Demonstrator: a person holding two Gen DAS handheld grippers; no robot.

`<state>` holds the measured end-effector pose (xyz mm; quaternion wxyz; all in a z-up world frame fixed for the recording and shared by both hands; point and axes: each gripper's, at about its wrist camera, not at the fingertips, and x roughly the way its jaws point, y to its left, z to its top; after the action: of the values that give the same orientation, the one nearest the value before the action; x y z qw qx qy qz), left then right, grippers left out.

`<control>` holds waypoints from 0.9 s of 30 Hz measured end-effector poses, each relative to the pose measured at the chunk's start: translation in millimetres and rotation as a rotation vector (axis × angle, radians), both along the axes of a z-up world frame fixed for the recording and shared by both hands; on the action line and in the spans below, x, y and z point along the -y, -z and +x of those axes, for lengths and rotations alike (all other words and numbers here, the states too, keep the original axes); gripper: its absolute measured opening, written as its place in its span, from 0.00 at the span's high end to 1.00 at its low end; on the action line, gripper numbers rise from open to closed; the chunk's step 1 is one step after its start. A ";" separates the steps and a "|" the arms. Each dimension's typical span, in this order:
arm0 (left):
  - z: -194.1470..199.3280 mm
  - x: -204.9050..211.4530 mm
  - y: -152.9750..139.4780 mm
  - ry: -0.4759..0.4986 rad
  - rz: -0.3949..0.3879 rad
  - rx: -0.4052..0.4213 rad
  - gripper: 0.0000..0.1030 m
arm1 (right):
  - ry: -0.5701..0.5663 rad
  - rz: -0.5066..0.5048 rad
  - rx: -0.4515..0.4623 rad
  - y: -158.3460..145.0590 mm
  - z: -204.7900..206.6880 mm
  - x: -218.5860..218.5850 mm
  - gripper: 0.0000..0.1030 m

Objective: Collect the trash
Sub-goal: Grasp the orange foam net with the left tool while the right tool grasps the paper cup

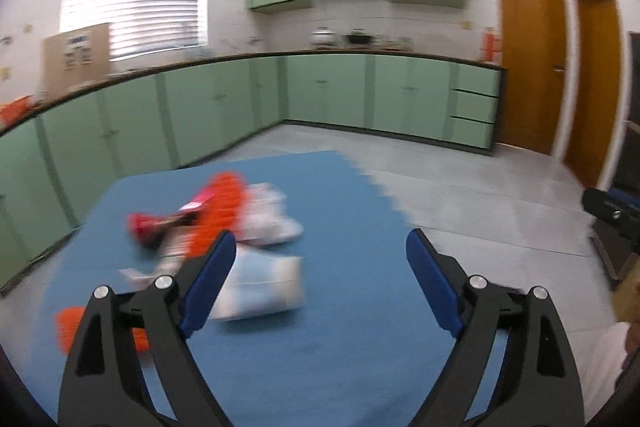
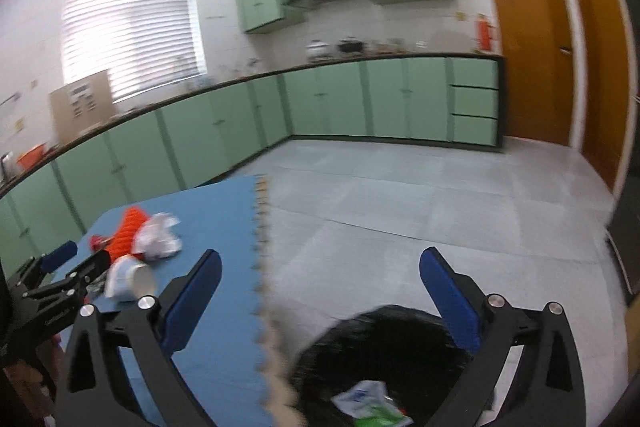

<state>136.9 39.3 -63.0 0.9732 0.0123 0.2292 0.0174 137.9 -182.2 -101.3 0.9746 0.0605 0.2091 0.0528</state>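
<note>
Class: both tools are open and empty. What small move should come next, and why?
Probably lower the left tool onto the white cup lying on the blue mat. It is the nearest litter, while the black bag already holds wrappers.

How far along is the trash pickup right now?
Partly done: a white-and-green wrapper already lies in the black bin bag. Nothing is in hand; the left gripper and right gripper are open and empty. Left: the orange, red and white litter pile on the blue mat.
</note>
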 end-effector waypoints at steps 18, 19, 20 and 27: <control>-17.0 -164.1 39.3 -0.325 0.000 -0.161 0.16 | -0.319 -0.048 -0.046 38.5 37.3 -182.3 0.05; -13.8 -166.3 42.5 -0.321 -0.006 -0.179 0.16 | -0.322 -0.047 -0.056 40.1 40.8 -184.4 0.05; -11.0 -166.6 46.0 -0.317 -0.013 -0.197 0.16 | -0.327 -0.044 -0.065 42.2 43.1 -183.8 0.05; -0.6 -169.6 65.0 -0.324 -0.040 -0.276 0.16 | -0.357 -0.080 -0.096 48.2 57.0 -201.6 0.05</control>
<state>136.2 208.9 -128.0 0.9172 -0.0417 0.3594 0.1671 194.9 19.4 -149.5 0.9403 -0.0142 0.2646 0.2136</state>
